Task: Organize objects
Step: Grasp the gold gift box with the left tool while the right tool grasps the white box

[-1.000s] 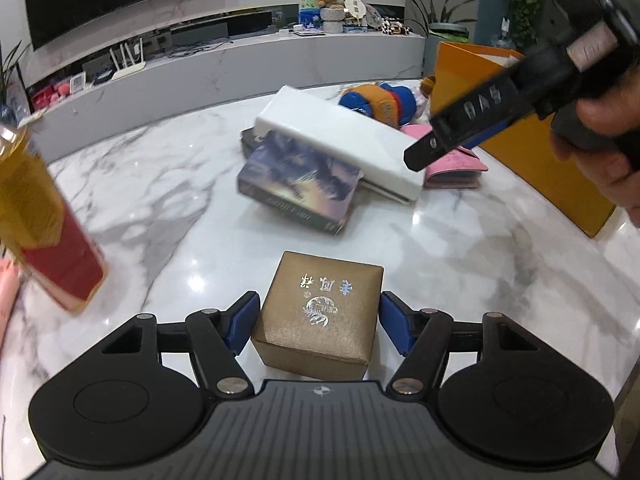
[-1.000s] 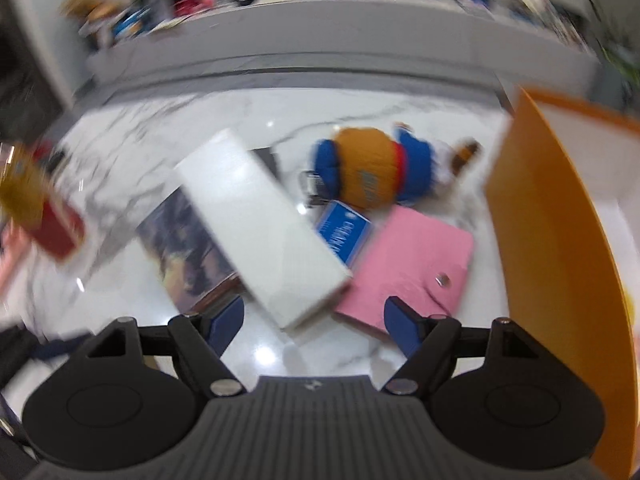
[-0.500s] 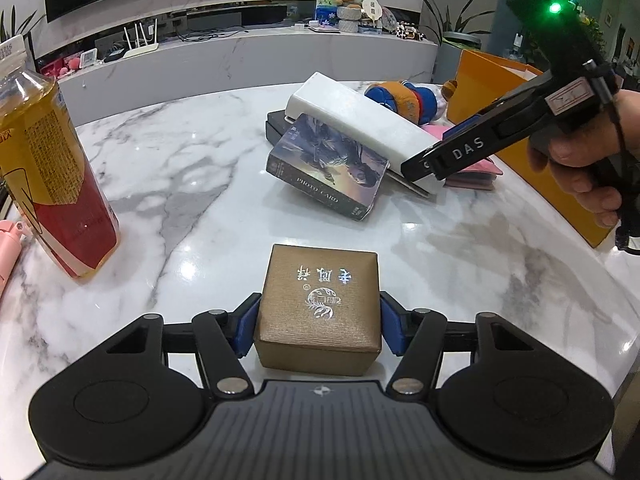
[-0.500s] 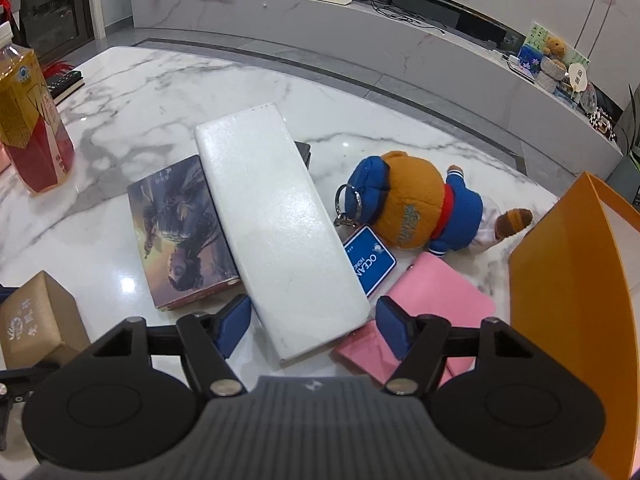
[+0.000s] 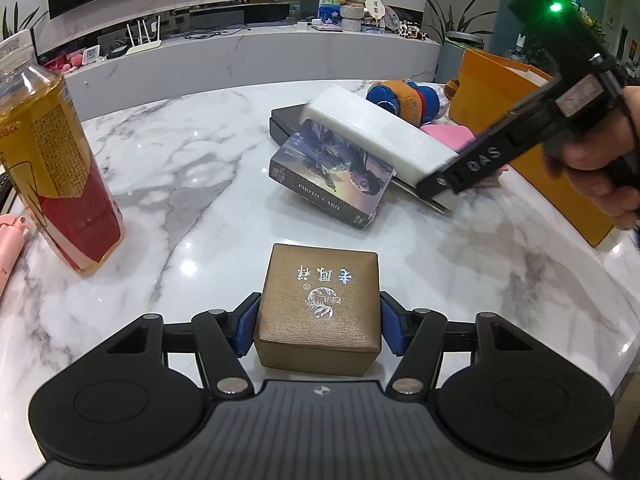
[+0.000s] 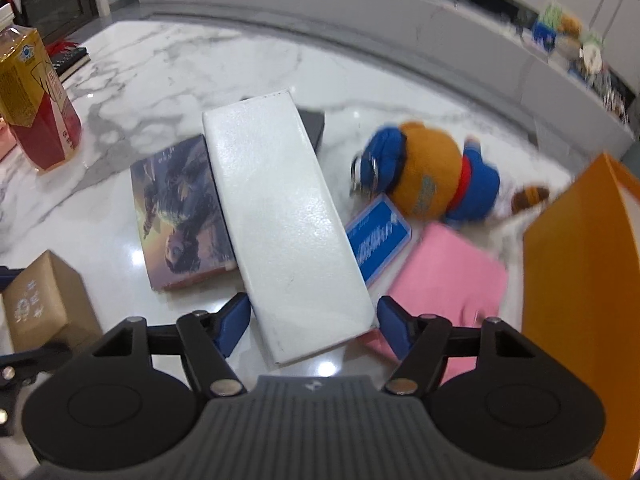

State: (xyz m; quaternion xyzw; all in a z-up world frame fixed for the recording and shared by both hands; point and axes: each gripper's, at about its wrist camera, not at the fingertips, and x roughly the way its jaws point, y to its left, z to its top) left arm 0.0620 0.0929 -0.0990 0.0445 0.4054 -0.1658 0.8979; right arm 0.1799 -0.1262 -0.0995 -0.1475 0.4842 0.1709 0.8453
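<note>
A second ago both hand-held grippers stood wider; now the left hand-held gripper (image 5: pixel 319 326) has its blue pads pressed against the two sides of the gold box (image 5: pixel 320 306), and the right hand-held gripper (image 6: pixel 313 326) has closed in on the near end of the white case (image 6: pixel 286 224), its pads at the case's long edges. The right view, smeared then, is sharper now.

Only the left view shows a person's hand (image 5: pixel 600 168) holding the right tool from the right side, a green light lit on its top. Only the right view shows the blue tag (image 6: pixel 378 236) and the pink wallet (image 6: pixel 448 276) lying flat between the case and the orange bin (image 6: pixel 580 272).

The gold box is a ribbed paper cube with silver lettering, near on the marble-veined desk (image 5: pixel 192 184). The case is long, white and pebbled, propped on a glossy photo-card box (image 5: pixel 330 178). A plush toy (image 6: pixel 428 186) lies farther back; a tea bottle (image 5: pixel 52 168) stands at left.
</note>
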